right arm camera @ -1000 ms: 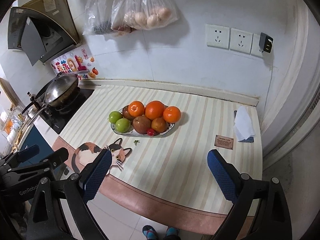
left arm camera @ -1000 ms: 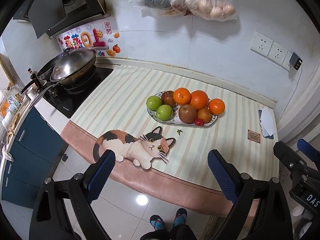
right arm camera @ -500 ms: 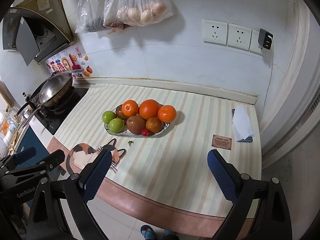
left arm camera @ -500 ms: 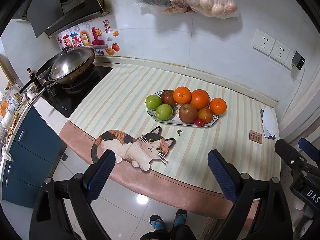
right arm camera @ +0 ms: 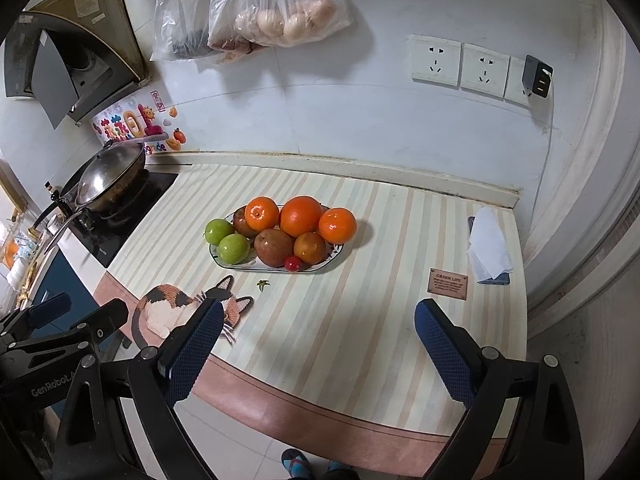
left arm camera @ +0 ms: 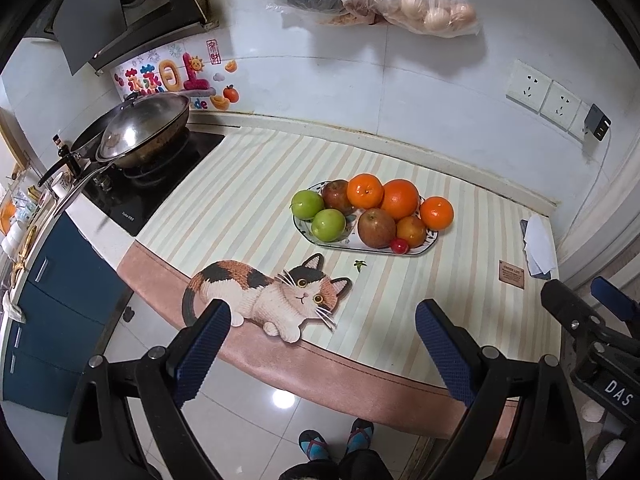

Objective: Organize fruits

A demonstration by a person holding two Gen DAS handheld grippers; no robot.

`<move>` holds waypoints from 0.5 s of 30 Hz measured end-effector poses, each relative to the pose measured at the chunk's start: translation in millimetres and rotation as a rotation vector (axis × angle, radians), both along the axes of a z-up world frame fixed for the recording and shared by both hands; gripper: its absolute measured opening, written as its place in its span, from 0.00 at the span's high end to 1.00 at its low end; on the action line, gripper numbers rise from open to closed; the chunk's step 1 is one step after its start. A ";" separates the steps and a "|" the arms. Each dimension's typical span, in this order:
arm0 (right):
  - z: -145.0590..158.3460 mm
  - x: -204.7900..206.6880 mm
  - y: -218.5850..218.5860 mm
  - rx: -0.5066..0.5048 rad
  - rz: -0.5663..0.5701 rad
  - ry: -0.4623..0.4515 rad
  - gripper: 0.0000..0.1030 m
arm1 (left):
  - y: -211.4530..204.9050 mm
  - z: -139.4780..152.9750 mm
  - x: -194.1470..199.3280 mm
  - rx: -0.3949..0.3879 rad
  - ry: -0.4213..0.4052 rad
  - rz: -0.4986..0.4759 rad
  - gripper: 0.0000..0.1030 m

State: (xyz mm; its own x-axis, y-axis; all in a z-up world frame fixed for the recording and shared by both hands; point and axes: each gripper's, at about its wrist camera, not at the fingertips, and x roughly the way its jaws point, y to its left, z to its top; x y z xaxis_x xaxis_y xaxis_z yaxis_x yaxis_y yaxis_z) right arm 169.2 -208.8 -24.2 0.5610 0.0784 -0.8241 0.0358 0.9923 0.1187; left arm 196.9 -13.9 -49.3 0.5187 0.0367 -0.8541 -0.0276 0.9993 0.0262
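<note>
An oval patterned plate [left arm camera: 344, 245] [right arm camera: 320, 269] on the striped counter mat holds piled fruit: two green apples [left arm camera: 328, 224] [right arm camera: 234, 248], three oranges [left arm camera: 400, 199] [right arm camera: 301, 216], brownish-red apples [left arm camera: 376, 227] [right arm camera: 274, 247] and a small red cherry tomato [left arm camera: 399, 245] [right arm camera: 293, 263]. My left gripper [left arm camera: 324, 344] is open and empty, held back over the counter's front edge. My right gripper [right arm camera: 320, 340] is open and empty, also well short of the plate.
A wok with lid [left arm camera: 144, 130] sits on the stove at left. A folded white cloth on a phone [right arm camera: 488, 250] and a small brown label [right arm camera: 449, 283] lie at right. Bags [right arm camera: 276, 12] hang on the wall. A small green leaf [right arm camera: 262, 284] lies before the plate.
Both grippers have drifted back and upward a little, so the plate looks slightly farther away. Nothing on the counter has moved.
</note>
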 end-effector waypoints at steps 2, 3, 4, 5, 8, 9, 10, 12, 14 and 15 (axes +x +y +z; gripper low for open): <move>-0.4 1.7 0.5 0.002 0.004 0.001 0.05 | -0.1 1.6 0.0 -0.001 -0.005 -0.002 0.08; -0.4 1.8 1.1 0.002 0.005 0.000 0.05 | -0.6 2.7 -0.4 -0.001 -0.007 -0.003 0.08; -0.1 2.3 1.6 0.002 0.007 -0.001 0.05 | -0.6 3.6 -1.1 -0.002 -0.008 -0.004 0.08; 0.1 2.8 1.5 0.004 0.008 -0.001 0.05 | -0.5 4.4 -0.8 -0.003 -0.009 -0.004 0.08; 1.2 2.7 1.5 0.004 0.010 -0.005 0.05 | -1.5 5.1 -0.1 -0.002 -0.010 -0.009 0.08; 1.4 2.7 1.5 0.004 0.010 -0.005 0.05 | -1.2 5.3 -0.4 -0.004 -0.012 -0.009 0.08; 1.6 2.9 1.0 0.006 0.010 -0.005 0.05 | -2.6 6.7 -0.6 -0.004 -0.012 -0.008 0.08; 2.2 2.5 0.5 0.005 0.008 -0.007 0.05 | -3.3 7.2 -1.4 -0.004 -0.012 -0.008 0.08; 2.7 2.1 0.1 0.007 0.007 -0.008 0.05 | -3.3 7.3 -1.4 -0.003 -0.013 -0.008 0.08; 2.8 2.3 0.1 0.006 0.008 -0.009 0.05 | -3.2 7.3 -1.4 -0.006 -0.013 -0.009 0.08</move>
